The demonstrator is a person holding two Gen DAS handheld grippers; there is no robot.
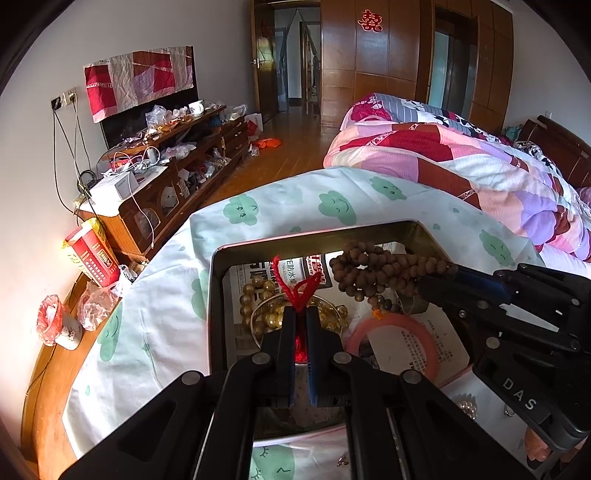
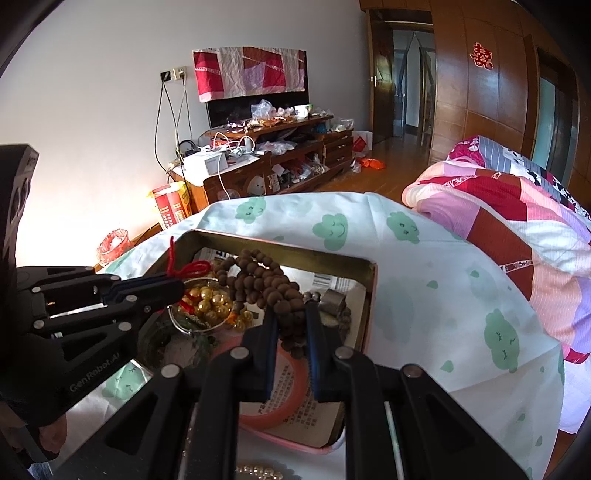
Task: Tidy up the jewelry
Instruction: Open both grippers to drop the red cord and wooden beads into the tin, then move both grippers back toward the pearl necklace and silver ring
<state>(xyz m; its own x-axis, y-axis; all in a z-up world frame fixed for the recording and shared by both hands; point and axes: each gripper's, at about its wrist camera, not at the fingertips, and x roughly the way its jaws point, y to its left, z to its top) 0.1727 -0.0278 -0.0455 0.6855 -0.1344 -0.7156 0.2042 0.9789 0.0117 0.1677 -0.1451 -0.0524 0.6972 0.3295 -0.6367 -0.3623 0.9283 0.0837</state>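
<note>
The left gripper (image 1: 301,314) pinches a red knotted cord (image 1: 299,286) over a rectangular metal tin (image 1: 218,295) that sits on a cloud-print cloth (image 1: 332,203). The right gripper (image 2: 291,314) clamps a bunch of brown wooden prayer beads (image 2: 266,284), lifted above the tin's far side. In the tin lie golden beads (image 2: 210,304), a pink bangle (image 1: 395,343) and printed paper sheets (image 1: 424,343) with Chinese text too small to read. The right gripper's body reads "DAS" in the left wrist view; the left one's body reads "Gen Robot.AI" in the right wrist view. A red double-happiness character (image 1: 370,21) marks the wooden wardrobe (image 1: 369,74).
</note>
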